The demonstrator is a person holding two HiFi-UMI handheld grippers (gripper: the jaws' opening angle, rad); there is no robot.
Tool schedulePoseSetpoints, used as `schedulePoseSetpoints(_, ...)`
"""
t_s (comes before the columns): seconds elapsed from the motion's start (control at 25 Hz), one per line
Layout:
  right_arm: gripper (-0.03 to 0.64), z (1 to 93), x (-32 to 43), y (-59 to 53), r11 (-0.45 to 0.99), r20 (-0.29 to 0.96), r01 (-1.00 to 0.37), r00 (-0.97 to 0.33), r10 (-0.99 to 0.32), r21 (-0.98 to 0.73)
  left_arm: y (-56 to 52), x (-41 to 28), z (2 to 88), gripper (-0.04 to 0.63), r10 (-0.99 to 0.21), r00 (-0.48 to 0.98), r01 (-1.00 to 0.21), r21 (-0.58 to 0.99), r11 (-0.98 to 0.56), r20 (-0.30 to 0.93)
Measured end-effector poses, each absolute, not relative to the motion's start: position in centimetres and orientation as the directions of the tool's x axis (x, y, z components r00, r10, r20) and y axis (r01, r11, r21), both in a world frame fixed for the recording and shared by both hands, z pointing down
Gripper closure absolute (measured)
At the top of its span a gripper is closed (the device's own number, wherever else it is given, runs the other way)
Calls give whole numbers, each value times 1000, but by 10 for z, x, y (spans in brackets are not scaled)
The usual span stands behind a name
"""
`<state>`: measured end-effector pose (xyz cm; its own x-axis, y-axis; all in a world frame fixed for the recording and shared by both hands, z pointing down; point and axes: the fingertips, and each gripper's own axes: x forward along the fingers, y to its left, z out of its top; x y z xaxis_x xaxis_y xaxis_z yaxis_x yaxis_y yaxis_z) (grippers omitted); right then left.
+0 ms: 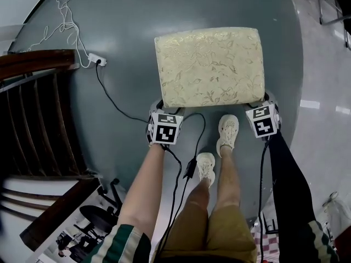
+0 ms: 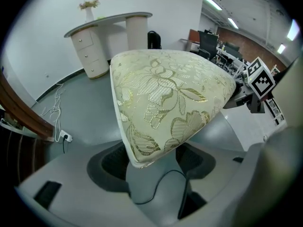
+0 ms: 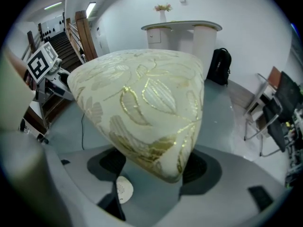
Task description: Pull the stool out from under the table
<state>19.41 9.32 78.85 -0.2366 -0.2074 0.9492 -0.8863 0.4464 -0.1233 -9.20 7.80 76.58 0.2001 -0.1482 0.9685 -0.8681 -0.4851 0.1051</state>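
The stool [image 1: 211, 67] has a cream cushion with a gold leaf pattern and stands on the grey floor in front of my feet. My left gripper [image 1: 163, 114] sits at its near left corner and my right gripper [image 1: 264, 114] at its near right corner. In the left gripper view the cushion corner [image 2: 165, 89] fills the gap between the jaws of the left gripper [image 2: 151, 162]. The right gripper view shows the same, with the corner [image 3: 147, 103] held in the right gripper [image 3: 154, 167]. Both look shut on the stool. Its legs are hidden under the cushion.
A dark wooden stair railing [image 1: 38, 119] stands to the left. A white power strip [image 1: 97, 59] with cables lies on the floor beyond it, and a black cable [image 1: 115, 106] runs toward me. A white console table [image 2: 109, 20] stands by the far wall. My shoes [image 1: 227, 130] are just behind the stool.
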Motion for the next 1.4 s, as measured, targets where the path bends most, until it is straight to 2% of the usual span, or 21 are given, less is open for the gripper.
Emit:
schedulePoseSetpoints(0.32,265,791,178,93,493,961,-867,-191,-199,-70,90,-111,785,290,-112,212,-874,138,-466,971)
schedulePoseSetpoints(0.52,265,792,171,95,503,963,-861,-191,-193,-70,98,-118,787,293,-133,209,-886,130,-445,969)
schedulePoseSetpoints(0.76,248,780,175,109,417,949,-908,-164,-270,-38,99,-125,786,305,-197,111,-885,6,-466,974)
schedulePoseSetpoints(0.92,253,758,174,132,395,940,-916,-192,-283,-68,115,-137,770,322,-215,101,-888,-10,-460,972)
schedulePoseSetpoints(1.04,255,722,175,145,381,933,-923,-185,-309,-57,128,-144,740,311,-224,156,-910,52,-411,962)
schedulePoseSetpoints(1.2,259,650,171,159,336,916,-940,-177,-360,-49,125,-138,664,299,-306,256,-915,128,-383,917)
schedulePoseSetpoints(1.4,264,548,147,160,394,875,-919,-173,-453,23,114,-120,555,293,-408,367,-863,143,-484,836)
